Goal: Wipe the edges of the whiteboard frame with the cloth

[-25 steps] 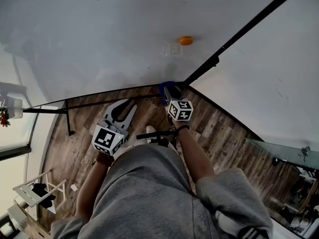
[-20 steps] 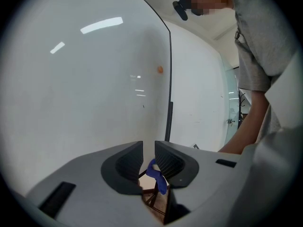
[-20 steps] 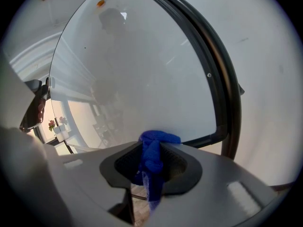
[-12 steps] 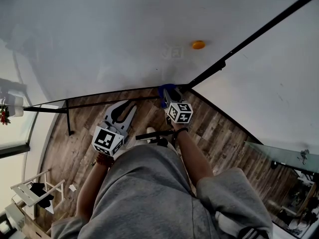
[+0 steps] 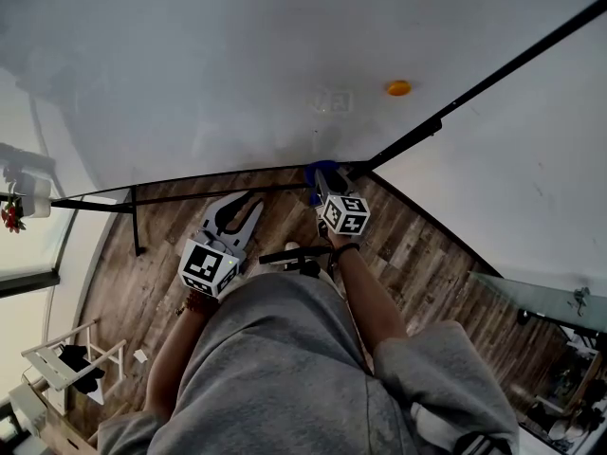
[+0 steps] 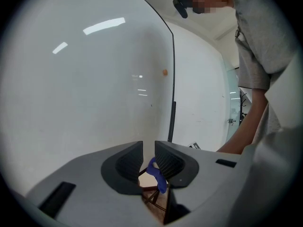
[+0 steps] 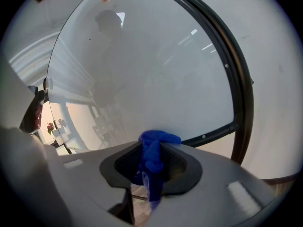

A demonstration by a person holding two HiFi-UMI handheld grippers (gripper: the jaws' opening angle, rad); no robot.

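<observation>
The whiteboard (image 5: 237, 74) fills the upper head view, with a black frame along its bottom edge (image 5: 209, 193) and right edge (image 5: 465, 100). My right gripper (image 5: 322, 180) is shut on a bunched blue cloth (image 5: 321, 170) and presses it onto the bottom frame just left of the corner. In the right gripper view the cloth (image 7: 158, 137) bulges between the jaws of the right gripper (image 7: 154, 150), against the frame (image 7: 213, 132). My left gripper (image 5: 245, 207) hangs lower left, shut and empty. In its own view the left gripper (image 6: 148, 157) shows the cloth (image 6: 158, 176) beyond its jaws.
An orange magnet (image 5: 398, 88) sticks to the board. Below is a wooden floor (image 5: 417, 254), the board's stand leg (image 5: 136, 224), a white rack (image 5: 71, 358) at the lower left and a glass panel (image 5: 541, 292) at the right. A white wall (image 5: 531, 159) lies right of the board.
Both grippers have shifted a little along the bottom frame, the cloth still held near the corner. The head view has swung, so the orange magnet now sits further right.
</observation>
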